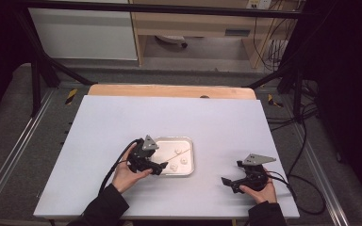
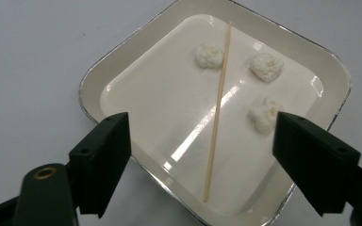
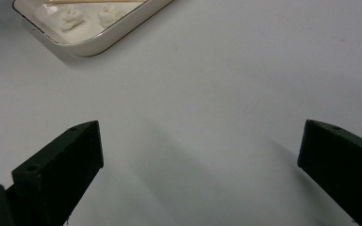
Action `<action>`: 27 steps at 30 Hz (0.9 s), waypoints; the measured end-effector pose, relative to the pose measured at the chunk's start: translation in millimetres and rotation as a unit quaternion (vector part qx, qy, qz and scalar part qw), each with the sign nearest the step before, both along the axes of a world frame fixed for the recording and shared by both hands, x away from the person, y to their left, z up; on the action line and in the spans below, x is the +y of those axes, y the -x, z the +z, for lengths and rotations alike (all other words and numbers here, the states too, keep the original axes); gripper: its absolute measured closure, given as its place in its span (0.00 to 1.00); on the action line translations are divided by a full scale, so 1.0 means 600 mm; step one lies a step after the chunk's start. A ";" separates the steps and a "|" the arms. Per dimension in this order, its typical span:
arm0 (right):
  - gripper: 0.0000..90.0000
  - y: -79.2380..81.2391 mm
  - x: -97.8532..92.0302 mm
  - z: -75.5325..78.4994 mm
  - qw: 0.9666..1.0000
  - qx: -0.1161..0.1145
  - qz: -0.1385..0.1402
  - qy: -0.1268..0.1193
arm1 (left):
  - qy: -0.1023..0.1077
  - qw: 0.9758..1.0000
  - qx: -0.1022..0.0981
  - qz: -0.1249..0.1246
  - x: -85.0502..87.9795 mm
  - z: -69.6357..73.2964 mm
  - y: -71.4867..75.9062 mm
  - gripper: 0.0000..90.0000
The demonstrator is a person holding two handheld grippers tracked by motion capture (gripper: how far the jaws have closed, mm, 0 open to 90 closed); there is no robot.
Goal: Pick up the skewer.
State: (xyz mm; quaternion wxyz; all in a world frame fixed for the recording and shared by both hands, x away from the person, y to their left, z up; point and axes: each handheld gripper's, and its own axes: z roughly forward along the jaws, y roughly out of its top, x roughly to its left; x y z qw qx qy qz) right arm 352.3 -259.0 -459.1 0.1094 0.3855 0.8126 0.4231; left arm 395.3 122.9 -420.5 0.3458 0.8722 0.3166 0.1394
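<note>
Left gripper (image 2: 200, 150) jaws apart over skewer (image 2: 217, 113) (tray (image 2: 94, 80) unlabelled).

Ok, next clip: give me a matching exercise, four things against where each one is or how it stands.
1. wooden skewer
2. white lumps
3. left tongs
4. right tongs

a. open, above bare table, apart from the tray
b. lying aslant across the tray
c. three, on the tray, around the skewer's far half
d. open, over the tray's near edge

Pairs: 1-b, 2-c, 3-d, 4-a
</note>
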 end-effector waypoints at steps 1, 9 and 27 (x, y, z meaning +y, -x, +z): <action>0.01 0.000 0.000 0.000 1.000 0.000 0.000 0.000 | 0.000 1.000 0.003 0.001 -0.003 -0.002 -0.002 0.27; 0.01 0.000 0.000 0.000 1.000 0.000 0.001 0.000 | -0.009 1.000 0.018 -0.007 -0.011 -0.019 -0.011 0.45; 0.02 -0.001 0.001 -0.001 1.000 0.001 0.004 0.003 | -0.006 1.000 0.019 -0.020 -0.018 -0.035 -0.010 0.88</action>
